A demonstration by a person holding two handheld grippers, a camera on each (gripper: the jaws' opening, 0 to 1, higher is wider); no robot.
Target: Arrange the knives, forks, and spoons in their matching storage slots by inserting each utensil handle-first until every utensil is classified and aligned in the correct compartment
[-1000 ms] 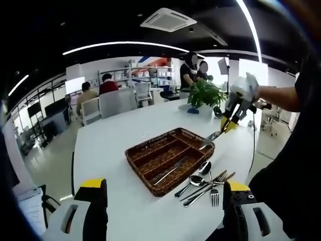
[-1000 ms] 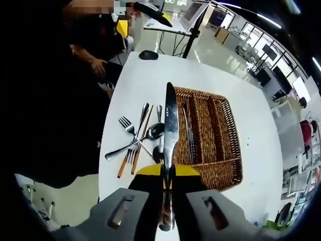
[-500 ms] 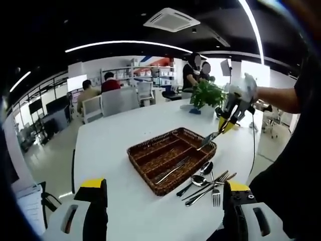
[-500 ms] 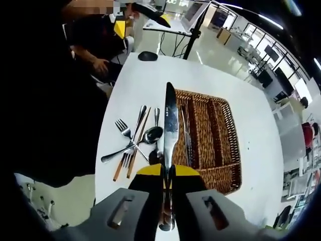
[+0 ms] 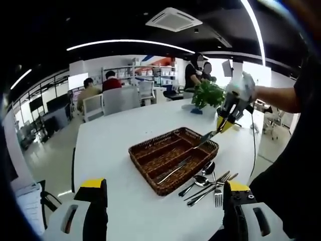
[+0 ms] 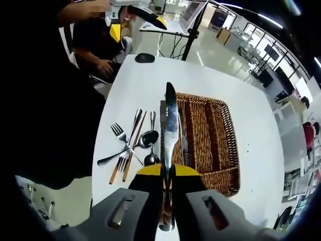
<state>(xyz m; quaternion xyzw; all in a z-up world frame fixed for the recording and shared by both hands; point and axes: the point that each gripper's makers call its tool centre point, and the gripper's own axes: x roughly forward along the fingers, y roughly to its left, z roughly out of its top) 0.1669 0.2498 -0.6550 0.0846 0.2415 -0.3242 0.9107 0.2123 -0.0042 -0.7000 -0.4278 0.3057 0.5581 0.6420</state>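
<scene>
Knife (image 6: pixel 169 131) clamped in right gripper (image 6: pixel 167 188) above wicker tray (image 6: pixel 219 140) holding another knife (image 5: pixel 174 169); left gripper (image 5: pixel 163 201) apart.

There are no words, numbers, labels or signs that can be read in either view. Any marks far off in the room are too small and blurry to tell.
</scene>
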